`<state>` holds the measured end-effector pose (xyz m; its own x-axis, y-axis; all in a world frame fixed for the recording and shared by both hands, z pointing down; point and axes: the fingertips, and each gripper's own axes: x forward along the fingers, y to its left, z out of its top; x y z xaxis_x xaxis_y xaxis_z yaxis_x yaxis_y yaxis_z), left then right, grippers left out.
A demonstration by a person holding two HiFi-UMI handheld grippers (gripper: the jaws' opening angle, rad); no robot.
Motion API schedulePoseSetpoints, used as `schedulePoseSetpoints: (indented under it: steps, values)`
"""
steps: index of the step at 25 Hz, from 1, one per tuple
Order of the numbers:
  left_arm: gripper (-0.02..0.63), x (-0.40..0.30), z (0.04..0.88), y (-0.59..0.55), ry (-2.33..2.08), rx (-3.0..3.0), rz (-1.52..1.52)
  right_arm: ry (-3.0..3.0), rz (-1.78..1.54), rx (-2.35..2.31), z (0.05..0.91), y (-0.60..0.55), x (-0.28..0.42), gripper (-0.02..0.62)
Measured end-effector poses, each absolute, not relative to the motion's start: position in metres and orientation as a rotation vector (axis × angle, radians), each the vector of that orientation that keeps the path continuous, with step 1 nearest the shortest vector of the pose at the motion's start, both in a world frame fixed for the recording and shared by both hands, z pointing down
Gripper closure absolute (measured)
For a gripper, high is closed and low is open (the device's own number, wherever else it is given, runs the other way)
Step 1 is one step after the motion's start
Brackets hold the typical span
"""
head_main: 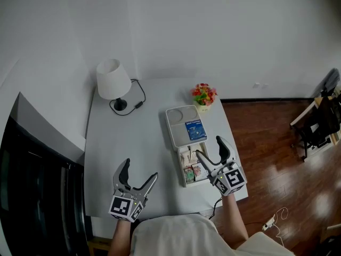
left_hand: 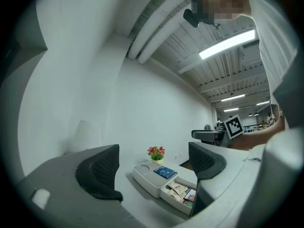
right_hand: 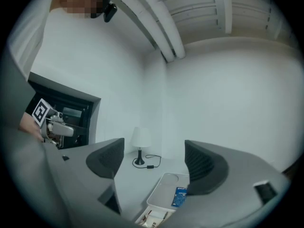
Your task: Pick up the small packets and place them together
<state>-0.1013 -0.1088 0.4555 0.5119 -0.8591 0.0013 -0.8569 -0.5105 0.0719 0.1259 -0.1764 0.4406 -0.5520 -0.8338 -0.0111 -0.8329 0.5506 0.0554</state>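
The right hand-held gripper (head_main: 208,146) hangs over the near right edge of the white box (head_main: 179,122). Its jaws are spread wide and nothing is between them. In its own view the pads frame only bare air, with the box lying lower down, past the tips, and no pad touching it.

The left hand-held gripper (head_main: 140,168) is well to the left of the box, above the near part of the tabletop (head_main: 128,137). Its jaws are also apart, about half spread, and it holds nothing. Its own view looks across at the box, which shows in the gap between the two pads but far beyond them.

The box lies lengthwise on the tabletop. Its far half is covered by a flat lid with a round dent in it. Its near half is an open compartment. The small packets (head_main: 192,167) lie inside that open half, packed close together; their printing is too small to read. One blue packet (head_main: 195,129) lies flat on the lid, just at the edge where the open half begins.

A small pot of flowers (head_main: 203,95) stands just beyond the far right corner of the box. A white lamp (head_main: 113,82) stands well beyond the box to the left, its dark cord (head_main: 141,96) looped on the box's side of it.
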Motion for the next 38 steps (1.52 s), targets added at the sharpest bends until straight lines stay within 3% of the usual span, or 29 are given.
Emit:
schedulePoseSetpoints:
  steps: [14, 16, 21, 28, 37, 38]
  values:
    - [0.166, -0.111, 0.449, -0.090, -1.542, 2.651, -0.107, -2.795, -0.084, 1.414, 0.447, -0.099, 0.087, 0.218]
    - [0.190, -0.113, 0.450, -0.089, -1.546, 2.651, -0.083, -2.793, -0.088, 1.391, 0.446, -0.098, 0.083, 0.218]
    - [0.198, -0.117, 0.447, -0.089, -1.557, 2.648, -0.117, -2.733, -0.097, 1.329, 0.460, -0.103, 0.101, 0.218]
    - [0.198, -0.113, 0.465, -0.092, -1.543, 2.608, -0.051, -2.538, 0.071, 1.010, 0.541, -0.113, 0.132, 0.218]
    - [0.198, -0.097, 0.489, -0.092, -1.554, 2.549, 0.013, -2.264, 0.103, 0.363, 0.682, -0.125, 0.120, 0.221]
    - [0.198, -0.096, 0.490, -0.092, -1.558, 2.547, 0.018, -2.239, 0.092, 0.311, 0.693, -0.126, 0.118, 0.283]
